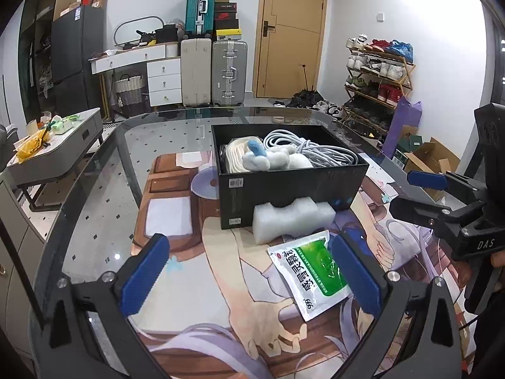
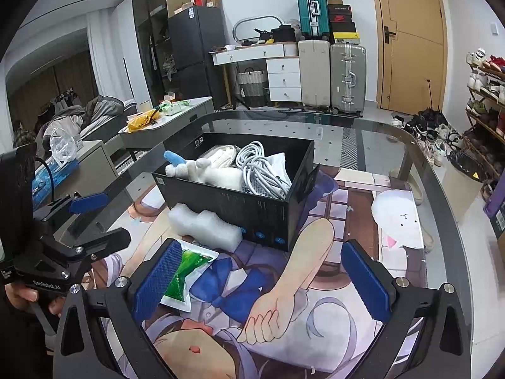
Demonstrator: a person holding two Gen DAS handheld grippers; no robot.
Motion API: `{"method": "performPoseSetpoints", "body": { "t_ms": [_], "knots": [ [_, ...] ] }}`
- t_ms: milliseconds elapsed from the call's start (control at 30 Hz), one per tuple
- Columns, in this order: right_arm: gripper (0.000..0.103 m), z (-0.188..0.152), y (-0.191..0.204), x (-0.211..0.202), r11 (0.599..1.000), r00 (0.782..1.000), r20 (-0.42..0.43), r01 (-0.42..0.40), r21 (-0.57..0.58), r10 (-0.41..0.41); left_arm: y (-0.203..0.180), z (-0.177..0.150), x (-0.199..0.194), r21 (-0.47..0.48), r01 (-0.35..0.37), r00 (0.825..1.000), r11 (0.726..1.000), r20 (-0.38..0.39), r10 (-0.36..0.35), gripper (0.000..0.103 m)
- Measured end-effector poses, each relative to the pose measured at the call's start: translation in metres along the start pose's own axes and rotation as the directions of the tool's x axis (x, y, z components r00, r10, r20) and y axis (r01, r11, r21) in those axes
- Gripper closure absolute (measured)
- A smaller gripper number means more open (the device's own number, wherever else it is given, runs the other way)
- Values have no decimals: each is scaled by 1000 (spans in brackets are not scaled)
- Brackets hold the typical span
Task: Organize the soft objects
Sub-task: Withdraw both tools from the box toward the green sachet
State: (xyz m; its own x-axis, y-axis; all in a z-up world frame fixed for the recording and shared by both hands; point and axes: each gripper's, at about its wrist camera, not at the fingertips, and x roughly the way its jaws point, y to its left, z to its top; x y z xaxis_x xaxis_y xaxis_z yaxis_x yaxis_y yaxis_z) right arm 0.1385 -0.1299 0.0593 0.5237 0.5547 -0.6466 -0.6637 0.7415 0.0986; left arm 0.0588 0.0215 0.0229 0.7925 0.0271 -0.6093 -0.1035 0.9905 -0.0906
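Observation:
A green and white pouch (image 1: 311, 271) lies flat on the printed mat between the wide open fingers of my left gripper (image 1: 251, 276), close to the right-hand pad, which does not press on it. Just beyond it a white foam block (image 1: 293, 221) rests against the front wall of a black box (image 1: 284, 195). The box holds a white and blue plush toy (image 1: 268, 158), a coiled white cable (image 1: 312, 150) and a cream cloth (image 1: 235, 154). My right gripper (image 2: 262, 281) stands open over the mat, with the pouch (image 2: 186, 271) beside its left pad and the foam block (image 2: 205, 225) ahead.
The printed mat (image 1: 176, 221) covers part of a glass table (image 1: 94, 221) with a dark curved rim. The other gripper shows at each view's side, the right gripper (image 1: 410, 194) and the left gripper (image 2: 104, 221). A low side table (image 1: 63, 145), suitcases (image 1: 228, 72) and a shoe rack (image 1: 378, 75) stand beyond.

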Motion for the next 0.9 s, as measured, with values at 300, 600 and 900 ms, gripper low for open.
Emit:
{"method": "performPoseSetpoints", "body": {
  "t_ms": [300, 600, 900],
  "knots": [
    [1, -9, 16, 5, 997, 1000, -1, -11, -77, 11, -12, -11, 6, 24, -22, 1000, 999, 12, 22, 0],
    [1, -17, 11, 15, 998, 1000, -17, 3, -70, -5, -21, -14, 13, 43, -39, 999, 998, 17, 38, 0],
    [1, -14, -12, 13, 999, 999, 2, 46, -5, -46, -30, -14, 21, 43, -3, 1000, 999, -18, 4, 0]
  ]
}}
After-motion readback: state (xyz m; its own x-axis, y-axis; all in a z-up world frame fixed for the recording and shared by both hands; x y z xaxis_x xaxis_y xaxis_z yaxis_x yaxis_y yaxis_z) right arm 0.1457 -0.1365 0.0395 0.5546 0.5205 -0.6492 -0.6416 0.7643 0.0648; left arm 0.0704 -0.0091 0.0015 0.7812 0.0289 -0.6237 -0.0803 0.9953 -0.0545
